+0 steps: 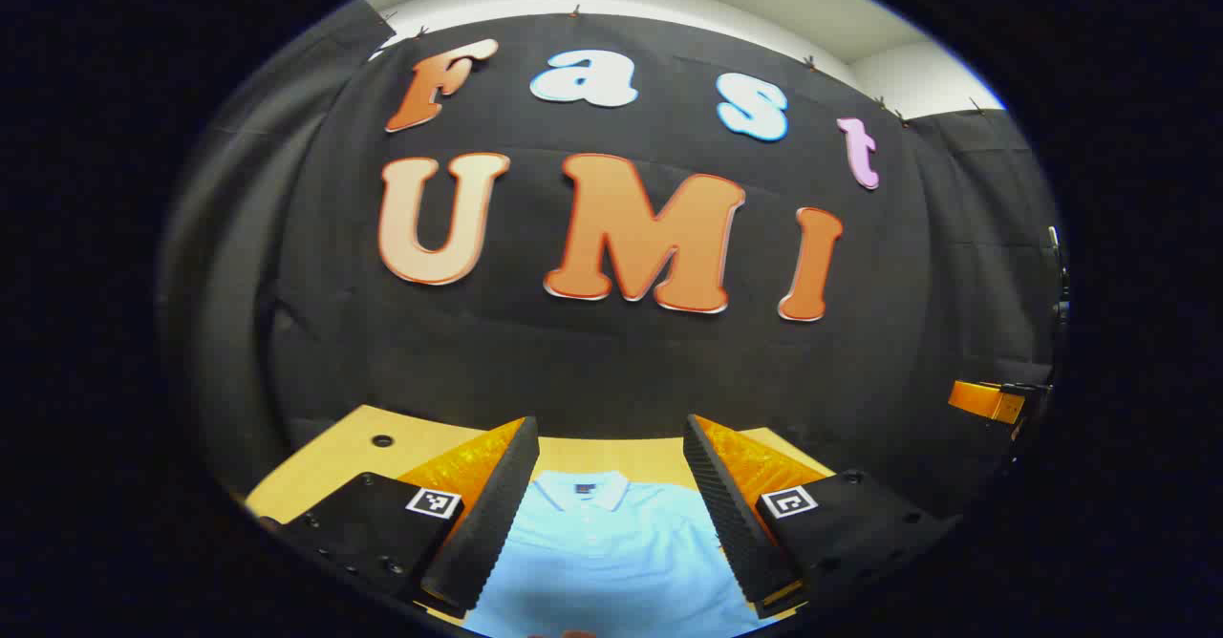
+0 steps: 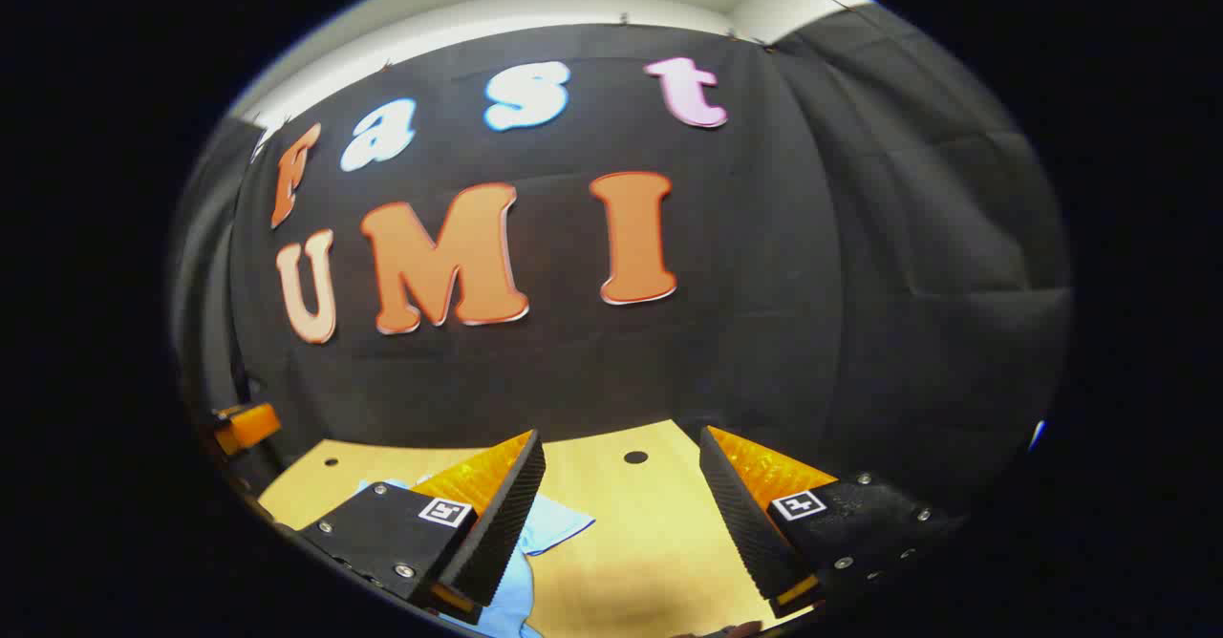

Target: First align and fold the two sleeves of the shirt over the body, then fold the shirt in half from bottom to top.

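A light blue polo shirt (image 1: 607,552) lies flat on the wooden table (image 1: 334,461), collar toward the far wall. In the left gripper view my left gripper (image 1: 611,447) hovers open above the shirt's upper body, with the collar showing between its fingers. In the right gripper view my right gripper (image 2: 621,457) is open over bare table (image 2: 631,523). One sleeve of the shirt (image 2: 549,528) pokes out beside and under its left finger (image 2: 502,514). Nothing sits between either pair of fingers.
The black cloth wall stands close behind the table's far edge. Small round holes (image 2: 635,457) dot the tabletop (image 1: 382,440). An orange-and-black piece (image 1: 989,399) sticks out at the right edge of the left gripper view, and a similar orange piece (image 2: 246,425) shows at the left of the right gripper view.
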The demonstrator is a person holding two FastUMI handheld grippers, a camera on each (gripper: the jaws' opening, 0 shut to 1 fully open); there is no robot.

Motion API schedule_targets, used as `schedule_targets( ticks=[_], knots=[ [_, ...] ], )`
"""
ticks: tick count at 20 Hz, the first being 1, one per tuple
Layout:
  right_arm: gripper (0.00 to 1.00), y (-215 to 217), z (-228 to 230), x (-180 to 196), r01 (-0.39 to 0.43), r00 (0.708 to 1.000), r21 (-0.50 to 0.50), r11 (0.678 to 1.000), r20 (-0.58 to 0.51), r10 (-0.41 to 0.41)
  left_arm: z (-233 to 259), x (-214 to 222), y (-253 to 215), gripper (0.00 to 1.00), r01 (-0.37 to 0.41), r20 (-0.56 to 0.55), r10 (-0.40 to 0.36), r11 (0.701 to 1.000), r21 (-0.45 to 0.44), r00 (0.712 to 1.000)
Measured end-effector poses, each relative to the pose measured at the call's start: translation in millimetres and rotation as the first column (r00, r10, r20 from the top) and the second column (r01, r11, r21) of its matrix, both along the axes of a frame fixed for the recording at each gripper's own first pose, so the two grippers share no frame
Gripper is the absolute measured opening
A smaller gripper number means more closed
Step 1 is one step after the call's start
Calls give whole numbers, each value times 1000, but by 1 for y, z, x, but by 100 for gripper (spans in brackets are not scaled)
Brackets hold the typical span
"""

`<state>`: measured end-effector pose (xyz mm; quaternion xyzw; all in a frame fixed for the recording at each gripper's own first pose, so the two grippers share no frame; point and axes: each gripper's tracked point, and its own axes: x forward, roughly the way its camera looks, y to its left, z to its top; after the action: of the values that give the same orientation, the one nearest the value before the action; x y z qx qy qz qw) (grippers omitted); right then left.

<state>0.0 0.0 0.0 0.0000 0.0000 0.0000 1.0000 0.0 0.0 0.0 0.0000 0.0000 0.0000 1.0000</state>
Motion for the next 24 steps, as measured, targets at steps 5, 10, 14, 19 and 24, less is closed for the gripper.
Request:
schedule_targets(
  ticks=[5, 10, 14, 19, 24],
  knots=[
    [98, 99, -5, -10, -79, 996, 82, 993, -39, 83, 14, -33, 147, 99, -135, -26, 135, 991, 27, 990],
    [98, 132, -8, -6, -89, 992, 67, 994, -83, 95, 22, -42, 218, 100, -238, -29, 238, 971, 4, 971],
    [98, 137, -8, 7, -122, 988, 27, 992, -90, 124, 32, -30, 224, 100, -264, -3, 264, 964, 21, 964],
    [99, 122, -23, 55, -104, 978, 87, 991, -170, 118, 49, 6, 201, 99, -281, 35, 281, 960, 8, 959],
    [98, 97, -53, 94, -75, 959, 77, 994, -267, 93, 44, 34, 174, 99, -278, 33, 277, 960, 33, 960]
  ],
)
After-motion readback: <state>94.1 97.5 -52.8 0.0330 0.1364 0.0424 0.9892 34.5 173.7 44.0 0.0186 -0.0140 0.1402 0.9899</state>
